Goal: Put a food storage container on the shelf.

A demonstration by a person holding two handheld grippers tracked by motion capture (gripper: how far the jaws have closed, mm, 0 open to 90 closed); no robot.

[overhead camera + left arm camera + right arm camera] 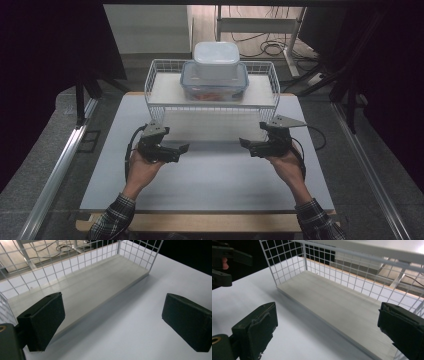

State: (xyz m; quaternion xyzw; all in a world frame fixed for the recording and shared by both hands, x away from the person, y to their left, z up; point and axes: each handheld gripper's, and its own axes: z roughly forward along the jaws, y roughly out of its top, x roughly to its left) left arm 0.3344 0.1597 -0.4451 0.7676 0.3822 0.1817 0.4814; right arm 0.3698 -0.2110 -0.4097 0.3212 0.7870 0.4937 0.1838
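Left gripper [182, 148]: jaws wide apart, holding nothing; hovers over the table [210, 175] just in front of the rack [160, 90], near its left end. In the left gripper view [112, 322] the jaws frame the rack's lower shelf [85, 290].

Right gripper [246, 143]: jaws wide apart, holding nothing; just in front of the rack, near its right end. In the right gripper view [324, 327] its jaws frame the lower shelf [337, 302]; the left gripper [227, 266] shows beyond the rack's far corner.

Rack: white wire, two shelves, at the back of the table.

Blue-rimmed box [215, 86]: clear, on the rack's top shelf, centre; reddish contents.

White tub [216, 59]: stacked on the box, touching its lid.

Hands [142, 167]: each grips one tool, sleeves plaid.
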